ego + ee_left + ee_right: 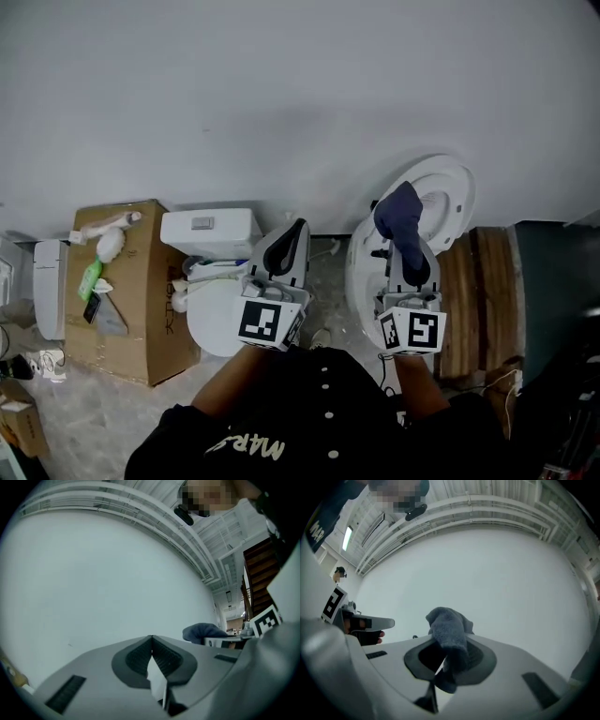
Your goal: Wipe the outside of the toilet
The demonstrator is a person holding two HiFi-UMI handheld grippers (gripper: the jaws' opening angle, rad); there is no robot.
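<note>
Right gripper [409, 262] pinches a dark blue cloth [400, 216], held above the open-lidded toilet [456, 192] by the wall. Left gripper [296, 234] is pressed together, empty. Wiping looks not yet begun — the next move probably calls for lowering the cloth onto the outer porcelain.

The floor [330, 286] is pale speckled stone, with a bare strip showing between the left gripper's fingers [281, 251] and the right gripper's fingers [419, 267]. A white toilet with a tank [211, 234] stands on it just left of the left fingers. A second toilet [441, 202], its lid raised, stands beneath and beyond the right fingers. Farther left of the left fingers, a large cardboard box [141, 309] sits right beside the first toilet, and a white fixture [49, 291] stands past it. Right of the right fingers, wooden planks [473, 300] lie beside the second toilet. A small box [21, 427] sits well to the left, nearer the person.
</note>
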